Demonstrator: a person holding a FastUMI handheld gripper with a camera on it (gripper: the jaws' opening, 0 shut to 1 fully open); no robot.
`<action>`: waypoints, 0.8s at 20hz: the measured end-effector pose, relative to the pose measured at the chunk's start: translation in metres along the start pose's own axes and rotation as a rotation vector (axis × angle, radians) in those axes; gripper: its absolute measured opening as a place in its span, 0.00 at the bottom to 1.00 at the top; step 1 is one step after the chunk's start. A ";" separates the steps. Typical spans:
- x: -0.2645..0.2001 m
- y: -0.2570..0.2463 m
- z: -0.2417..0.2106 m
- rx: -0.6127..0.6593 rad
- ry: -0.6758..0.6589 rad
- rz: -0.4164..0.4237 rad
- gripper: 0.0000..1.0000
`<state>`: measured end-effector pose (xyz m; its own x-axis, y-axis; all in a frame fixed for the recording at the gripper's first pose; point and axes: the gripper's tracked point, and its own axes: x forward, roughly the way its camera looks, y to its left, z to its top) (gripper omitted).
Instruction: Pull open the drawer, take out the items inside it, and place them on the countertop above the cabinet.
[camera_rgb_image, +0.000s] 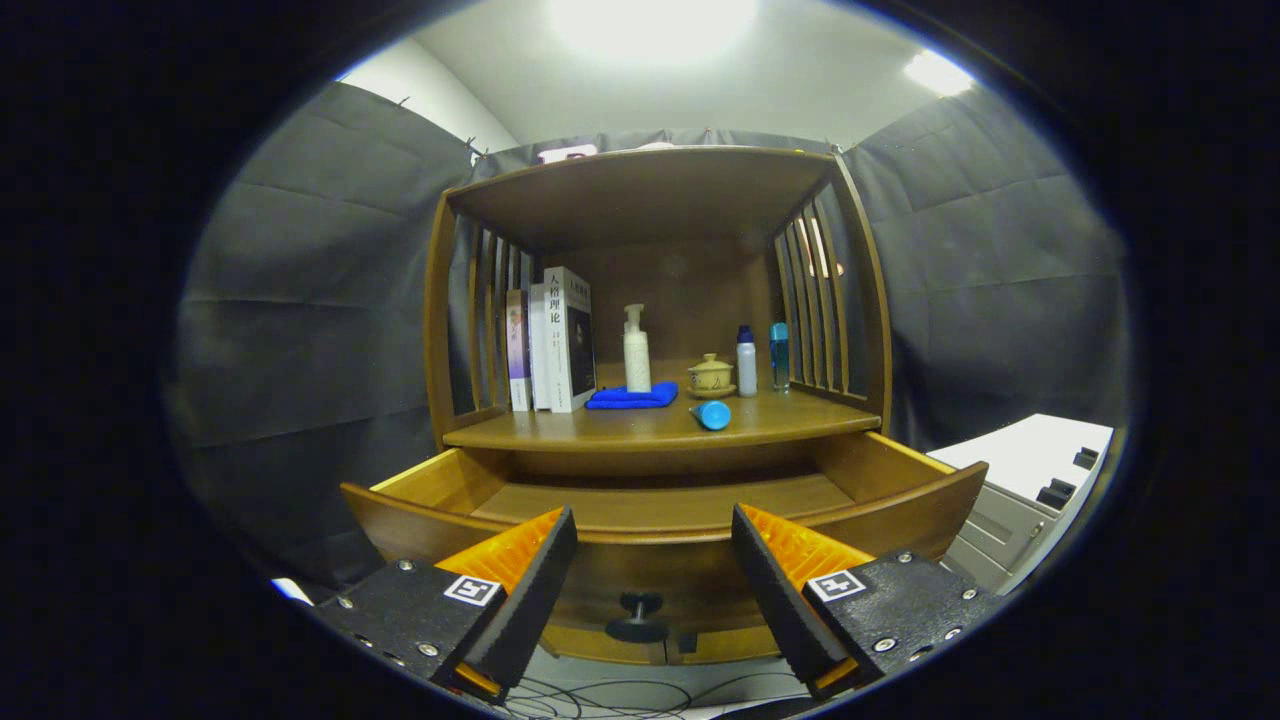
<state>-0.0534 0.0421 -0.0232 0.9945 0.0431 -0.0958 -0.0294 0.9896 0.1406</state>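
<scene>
The gripper (653, 580) was held low in the frame, its jaws spread wide with nothing between them. The wooden drawer (660, 545) stood pulled open just ahead of them, its dark round knob (640, 617) in the gap between the jaws; what could be seen of its smooth floor looked bare. Above, at mid-frame, the curved wooden counter (800, 425) carried a blue cylinder (712, 414) lying on its side, a folded blue cloth (632, 398), a pump bottle (636, 350), a lidded cup (711, 375), two small bottles (747, 362) and upright books (555, 340). The cylinder was judged light, rigid and apt to roll; a hold across its middle would suit.
</scene>
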 end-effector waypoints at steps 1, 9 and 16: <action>-0.002 0.000 -0.007 0.001 0.011 -0.001 0.96; 0.017 0.009 -0.056 0.023 0.111 0.005 0.96; 0.027 0.003 -0.058 -0.027 0.076 -0.043 0.92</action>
<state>-0.0326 0.0539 -0.0820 0.9844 0.0100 -0.1757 0.0093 0.9940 0.1086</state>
